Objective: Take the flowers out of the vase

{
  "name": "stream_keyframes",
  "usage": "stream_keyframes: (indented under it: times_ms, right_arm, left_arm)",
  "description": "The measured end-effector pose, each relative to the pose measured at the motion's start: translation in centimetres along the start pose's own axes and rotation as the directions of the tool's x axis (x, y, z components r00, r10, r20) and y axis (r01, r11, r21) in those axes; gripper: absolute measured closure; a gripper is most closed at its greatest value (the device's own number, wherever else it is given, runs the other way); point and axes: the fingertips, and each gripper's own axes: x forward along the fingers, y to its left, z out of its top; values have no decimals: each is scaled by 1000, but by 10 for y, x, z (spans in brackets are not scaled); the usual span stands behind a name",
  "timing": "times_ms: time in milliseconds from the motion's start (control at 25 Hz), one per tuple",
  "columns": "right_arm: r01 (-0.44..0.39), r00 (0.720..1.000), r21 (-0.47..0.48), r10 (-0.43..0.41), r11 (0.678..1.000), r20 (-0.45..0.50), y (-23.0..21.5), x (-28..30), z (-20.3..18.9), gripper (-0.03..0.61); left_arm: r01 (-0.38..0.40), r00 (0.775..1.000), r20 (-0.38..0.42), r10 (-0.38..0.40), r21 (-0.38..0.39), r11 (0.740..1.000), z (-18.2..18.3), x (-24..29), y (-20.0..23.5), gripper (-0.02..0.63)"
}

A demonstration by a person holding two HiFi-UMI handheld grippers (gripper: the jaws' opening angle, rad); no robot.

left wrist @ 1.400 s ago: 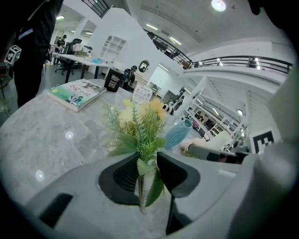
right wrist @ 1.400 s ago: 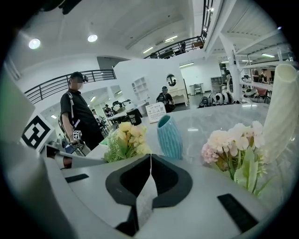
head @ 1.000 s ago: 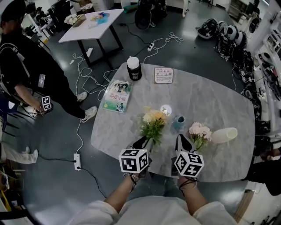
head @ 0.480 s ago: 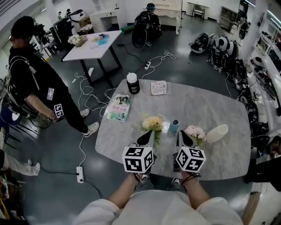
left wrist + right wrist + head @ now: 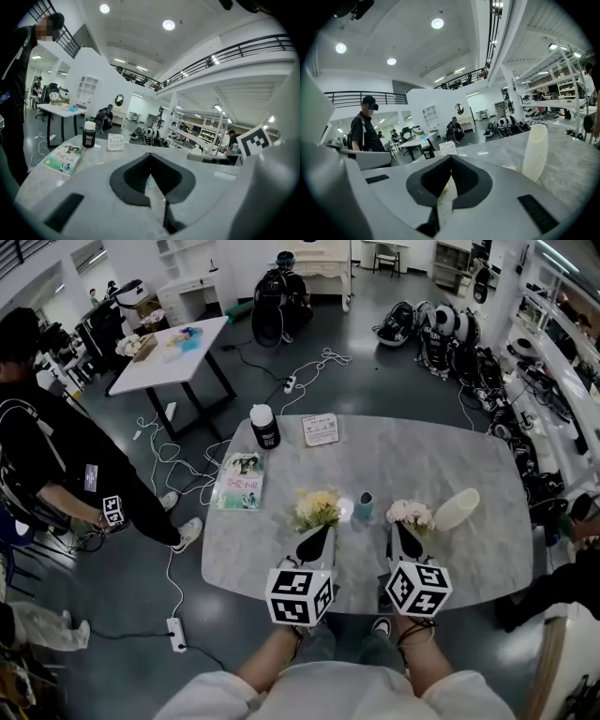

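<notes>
Clamping both bunches: left gripper is pinching shut on the stems of the yellow flowers, and a pale green sliver is showing between its black pads in the left gripper view. Right gripper is likewise clenching on the stems of the pink flowers, with a pale yellow-green strip sitting in the seam of its jaws in the right gripper view. Both grippers are pointing away from the person and hanging over the near half of the table, side by side and apart, marker cubes facing up. The blooms are sitting just past the jaw tips. A small blue vase is standing between the two bunches, near the table's middle and touching neither. A clear glass is sitting just beside it, right next to the yellow blooms; can't tell whether any stems are reaching into it. A cream vase is standing near the table's right edge, just beyond the pink blooms. A book is lying flat by the left edge. A black jar and a white card are sitting at the far edge, toward the far-left corner. A person in black is standing off the table's left side.
</notes>
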Motion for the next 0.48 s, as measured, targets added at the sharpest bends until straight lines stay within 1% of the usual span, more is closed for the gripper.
stream_keyframes:
  times_ms: [80,240,360,480]
  right_arm:
    - [14,1000,-19,-14,1000,6,-2,-11,4,572]
    - [30,1000,-53,-30,998,3,-9,-43,0,572]
    - [21,999,-68,-18,998,38,-17,-75,5,572]
    - [17,998,-56,-13,998,69,-26,-114,4,572]
  left_arm:
    - [14,1000,0,-14,15,1000,0,-1,-7,606]
    - [29,1000,3,-29,11,1000,-10,-16,-32,606]
    - [21,1000,22,-22,15,1000,-17,-32,-59,606]
    - [3,1000,25,-3,18,1000,-30,-53,-85,606]
